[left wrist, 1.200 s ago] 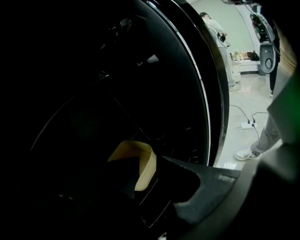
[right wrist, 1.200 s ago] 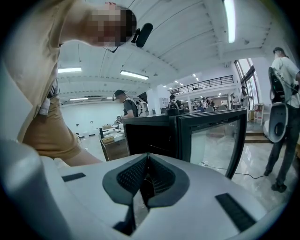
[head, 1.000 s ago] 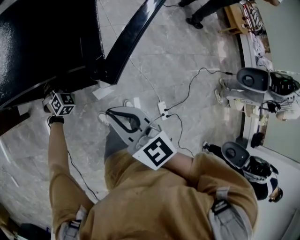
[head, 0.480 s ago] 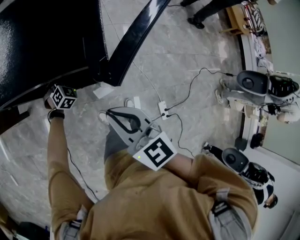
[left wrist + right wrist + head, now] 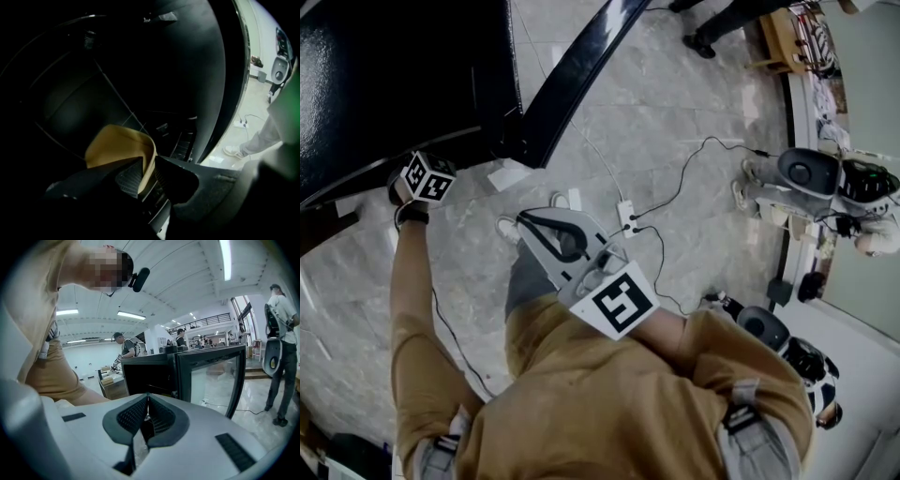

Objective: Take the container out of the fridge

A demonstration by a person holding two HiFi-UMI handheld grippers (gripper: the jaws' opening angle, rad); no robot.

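You stand on a pale grey marbled floor (image 5: 694, 103), glossy enough to catch reflections. A white power strip (image 5: 625, 217) lies on it just ahead of you. Thin black cables (image 5: 710, 138) run from it to the right, toward two white-and-black machines (image 5: 814, 173) parked along the right side. A small wooden stand (image 5: 773, 37) sits in the far right corner.

The right gripper view shows you a big open hall. It has a white ribbed ceiling (image 5: 178, 282) with long strip lights (image 5: 226, 256) and a railed upper gallery (image 5: 206, 320) at the far end. Tall windows (image 5: 243, 310) are on the right, and a low wooden worktop (image 5: 110, 385) carrying boxes is on the left. A few people (image 5: 281, 348) stand about.
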